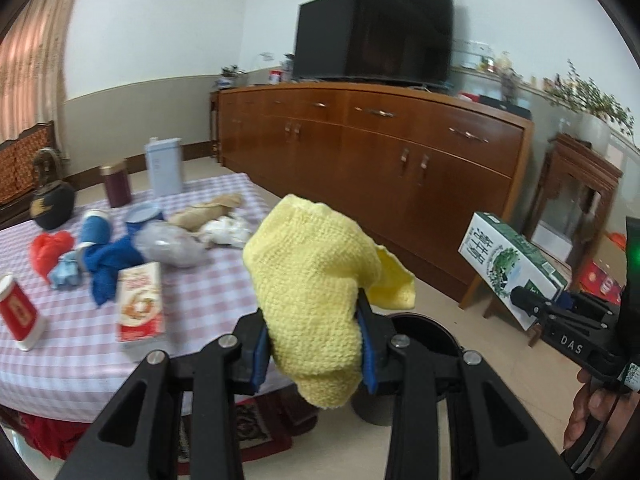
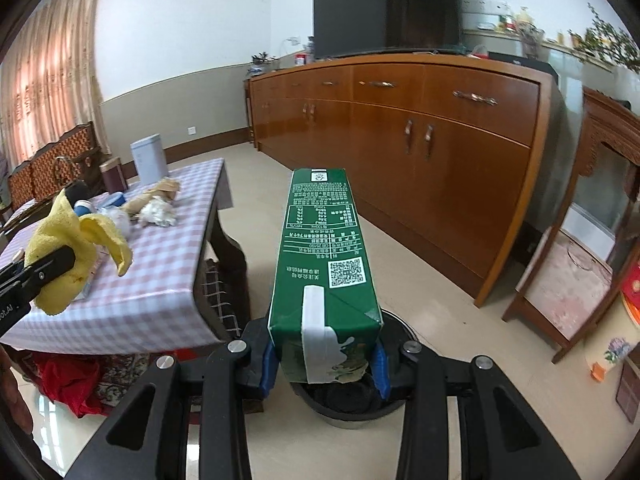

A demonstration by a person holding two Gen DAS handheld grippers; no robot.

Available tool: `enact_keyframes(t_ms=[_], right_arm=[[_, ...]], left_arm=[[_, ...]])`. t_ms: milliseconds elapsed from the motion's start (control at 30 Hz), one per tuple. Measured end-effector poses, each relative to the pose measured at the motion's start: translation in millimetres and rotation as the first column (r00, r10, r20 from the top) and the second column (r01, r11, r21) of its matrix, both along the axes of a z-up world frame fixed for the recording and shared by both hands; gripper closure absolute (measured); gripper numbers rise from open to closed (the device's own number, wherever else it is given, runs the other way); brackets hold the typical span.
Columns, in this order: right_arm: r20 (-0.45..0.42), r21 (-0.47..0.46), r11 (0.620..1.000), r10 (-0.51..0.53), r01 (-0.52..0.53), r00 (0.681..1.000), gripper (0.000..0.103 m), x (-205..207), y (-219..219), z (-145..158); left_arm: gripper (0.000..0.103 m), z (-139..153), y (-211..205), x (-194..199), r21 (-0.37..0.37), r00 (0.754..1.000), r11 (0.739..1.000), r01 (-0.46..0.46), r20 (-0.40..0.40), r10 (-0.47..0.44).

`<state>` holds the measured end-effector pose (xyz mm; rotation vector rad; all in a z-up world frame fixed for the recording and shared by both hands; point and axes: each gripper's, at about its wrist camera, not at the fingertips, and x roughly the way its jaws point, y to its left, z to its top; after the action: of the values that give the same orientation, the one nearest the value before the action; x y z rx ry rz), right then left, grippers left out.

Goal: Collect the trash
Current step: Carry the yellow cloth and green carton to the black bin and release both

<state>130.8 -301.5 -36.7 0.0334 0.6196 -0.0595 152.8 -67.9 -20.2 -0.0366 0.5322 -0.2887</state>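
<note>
Left tool (image 1: 314, 354) clamped on a yellow knitted cloth (image 1: 312, 276), blue pads pressed into its sides, loose end drooping below the fingers. Right tool (image 2: 324, 364) closed on a green milk carton (image 2: 324, 264), gripped at its near end, long body pointing away toward the sideboard. Directly beneath both loads, a dark round bin (image 2: 352, 404) on the floor, just off the bench's near right corner; contents hard to make out, possibly a black liner.

On the checked bench (image 1: 208, 292), near the front edge: a red-and-white carton (image 1: 140, 306) lying flat and a red-and-white bottle (image 1: 20, 316) upright toward the left edge. Behind these, mid-bench: blue cloth (image 1: 106, 264), red crumpled bag (image 1: 50, 250), blue cup (image 1: 94, 228) on its side, clear crumpled plastic (image 1: 172, 246), white tissue wad (image 1: 226, 230), brown paper (image 1: 208, 208). Along the far edge: black teapot (image 1: 52, 204), maroon tin (image 1: 116, 184), pale tall tin (image 1: 163, 166).

Beyond, against the wall, a long wooden sideboard (image 1: 380, 148) carrying a dark television (image 1: 372, 28).
</note>
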Motion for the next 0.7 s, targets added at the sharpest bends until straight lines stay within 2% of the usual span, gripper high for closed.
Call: enact_keyframes(t_ms=[267, 500, 700], right_arm=[[-0.071, -0.001, 0.999, -0.035, 0.035, 0.997, 0.063, -1, -41, -31], [-0.134, 0.003, 1.000, -0.021, 0.021, 0.991, 0.063, 7, -71, -66], [-0.202, 0.006, 1.000, 0.030, -0.029, 0.979, 0.063, 31, -89, -103]], left_arm=[[0.066, -20, -57, 8, 0.006, 0.991, 0.992, 0.126, -0.048, -0.125], [0.065, -58, -101, 26, 0.017, 0.969, 0.976, 0.215, -0.129, -0.211], [0.065, -92, -129, 45, 0.032, 0.945, 0.962, 0.270, -0.203, -0.258]])
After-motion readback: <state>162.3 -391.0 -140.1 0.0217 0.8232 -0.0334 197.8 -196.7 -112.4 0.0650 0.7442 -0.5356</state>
